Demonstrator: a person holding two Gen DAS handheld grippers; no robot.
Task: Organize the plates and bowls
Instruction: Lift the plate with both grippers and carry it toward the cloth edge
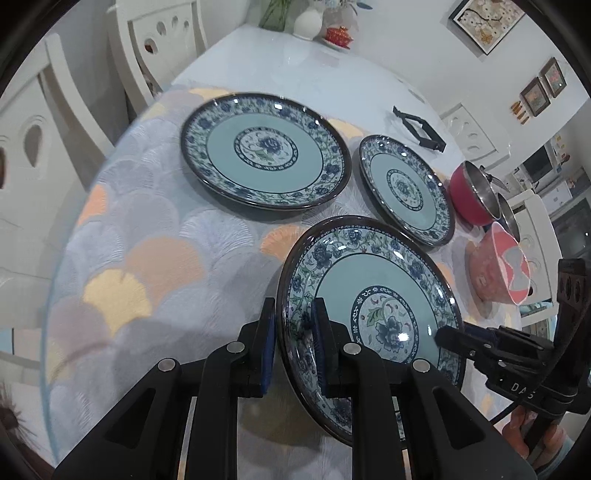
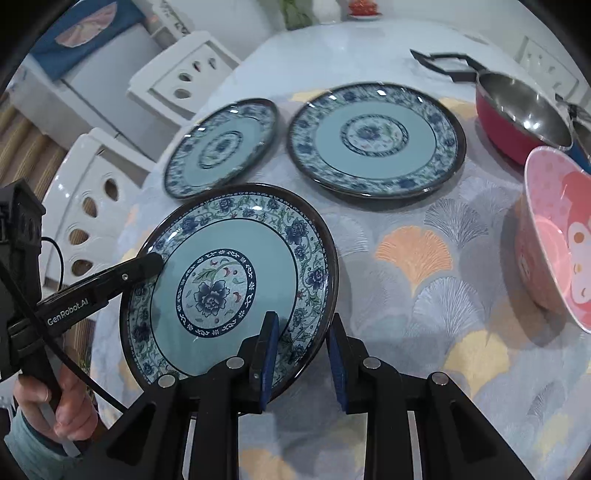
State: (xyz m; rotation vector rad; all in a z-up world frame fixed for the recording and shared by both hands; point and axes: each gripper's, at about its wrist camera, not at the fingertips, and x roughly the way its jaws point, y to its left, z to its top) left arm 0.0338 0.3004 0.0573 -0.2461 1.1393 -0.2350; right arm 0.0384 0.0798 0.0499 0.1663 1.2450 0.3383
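Three blue floral plates are in view. My left gripper (image 1: 293, 343) is shut on the rim of the nearest plate (image 1: 373, 291), which is tilted up off the tablecloth; it also shows in the right wrist view (image 2: 225, 280). My right gripper (image 2: 301, 354) straddles that plate's opposite rim, its jaws apart and not pressing it. A large plate (image 1: 264, 149) (image 2: 375, 138) and a smaller plate (image 1: 406, 192) (image 2: 221, 147) lie flat behind. A pink bowl (image 1: 498, 269) (image 2: 554, 236) and a red pot-shaped bowl (image 1: 474, 195) (image 2: 517, 114) stand at the side.
A patterned tablecloth (image 1: 147, 266) covers the round table. A black folding stand (image 1: 419, 129) lies further back. White chairs (image 1: 44, 140) ring the table. A vase and a red lidded cup (image 1: 338, 35) stand at the far edge.
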